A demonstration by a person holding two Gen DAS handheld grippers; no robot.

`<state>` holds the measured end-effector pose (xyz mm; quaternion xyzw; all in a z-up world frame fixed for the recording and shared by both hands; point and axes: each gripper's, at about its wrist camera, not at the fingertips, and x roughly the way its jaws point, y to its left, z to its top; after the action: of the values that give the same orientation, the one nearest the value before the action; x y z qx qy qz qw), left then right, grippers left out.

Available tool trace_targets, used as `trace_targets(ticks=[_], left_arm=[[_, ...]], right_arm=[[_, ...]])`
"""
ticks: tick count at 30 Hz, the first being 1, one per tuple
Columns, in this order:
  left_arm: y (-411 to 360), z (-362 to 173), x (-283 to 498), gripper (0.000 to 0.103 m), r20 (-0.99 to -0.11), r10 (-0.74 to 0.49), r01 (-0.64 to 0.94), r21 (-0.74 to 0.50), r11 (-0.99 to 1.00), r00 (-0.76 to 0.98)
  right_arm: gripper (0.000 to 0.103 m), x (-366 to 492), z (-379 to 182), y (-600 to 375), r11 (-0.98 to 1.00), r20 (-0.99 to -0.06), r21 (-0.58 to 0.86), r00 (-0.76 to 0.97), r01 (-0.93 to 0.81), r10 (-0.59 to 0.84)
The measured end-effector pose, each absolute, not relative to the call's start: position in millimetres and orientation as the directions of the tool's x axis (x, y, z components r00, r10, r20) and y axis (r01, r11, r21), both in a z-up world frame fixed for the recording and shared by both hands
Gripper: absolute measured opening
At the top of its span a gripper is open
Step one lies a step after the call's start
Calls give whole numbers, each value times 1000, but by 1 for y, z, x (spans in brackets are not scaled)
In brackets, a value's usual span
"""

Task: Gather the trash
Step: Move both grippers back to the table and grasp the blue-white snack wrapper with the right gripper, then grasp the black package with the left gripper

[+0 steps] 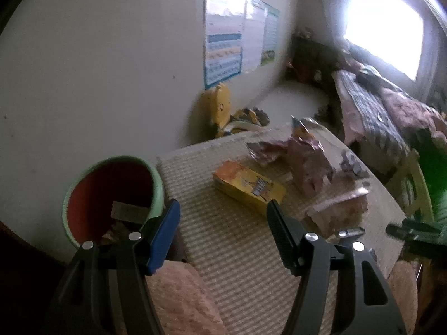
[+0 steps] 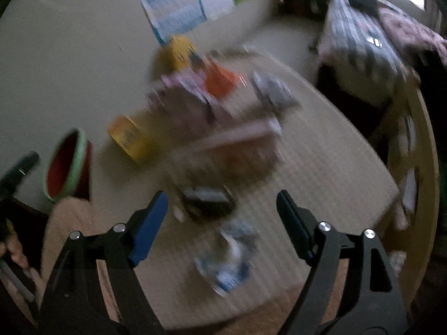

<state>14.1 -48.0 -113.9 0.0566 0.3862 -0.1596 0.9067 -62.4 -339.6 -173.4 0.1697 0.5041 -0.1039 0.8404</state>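
Green at the rim and red inside, the bin (image 1: 111, 198) stands at the far left, just beside the edge of the surface (image 1: 223, 240), and some scraps of paper and wrappers already lie at its bottom. So a part of the collecting looks done, I would say a small part.

Going to the right, the left tool (image 1: 222, 217) hangs above the woven mat of the surface with its jaws apart and nothing between them. Just beyond its fingers lies a yellow box (image 1: 248, 187), flat on its side. Behind the box there are crumpled pinkish wrappers (image 1: 301, 159), and to the right of them a brownish packet (image 1: 340, 206) (the print on it is too blurred to read).

In the other view the right tool (image 2: 222, 209) also stands with jaws apart and empty, pointing down at the near part of the surface. Near its fingers is a dark flat packet (image 2: 208, 199), and closer to me a white and blue crumpled wrapper (image 2: 226, 262); this picture is much smeared, so I cannot tell more about them.

My judgement is that most of the trash is still left: the box, the wrappers and the packets all wait on the surface, well apart from the bin.
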Motion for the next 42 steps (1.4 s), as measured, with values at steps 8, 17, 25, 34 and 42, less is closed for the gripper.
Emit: trace_targets(ticks=[8, 17, 25, 34, 42], left_arm=[[-62, -125, 12, 61, -747, -239, 362, 2, 932, 621], [-82, -135, 6, 61, -756, -306, 466, -1, 885, 579], [-147, -150, 0, 61, -777, -440, 721, 25, 692, 450], [-235, -185, -11, 60, -850, -495, 939, 0, 343, 180], [-261, -213, 0, 57, -900, -434, 955, -100, 280, 33]], right_arm=[[78, -76, -237, -338, 882, -927, 254, 360, 397, 105], [40, -77, -249, -334, 861, -918, 325, 348, 392, 188], [26, -92, -233, -356, 825, -879, 384, 439, 416, 187], [26, -118, -226, -398, 760, -861, 411, 489, 503, 143], [26, -123, -239, -409, 718, -848, 457, 502, 526, 172]])
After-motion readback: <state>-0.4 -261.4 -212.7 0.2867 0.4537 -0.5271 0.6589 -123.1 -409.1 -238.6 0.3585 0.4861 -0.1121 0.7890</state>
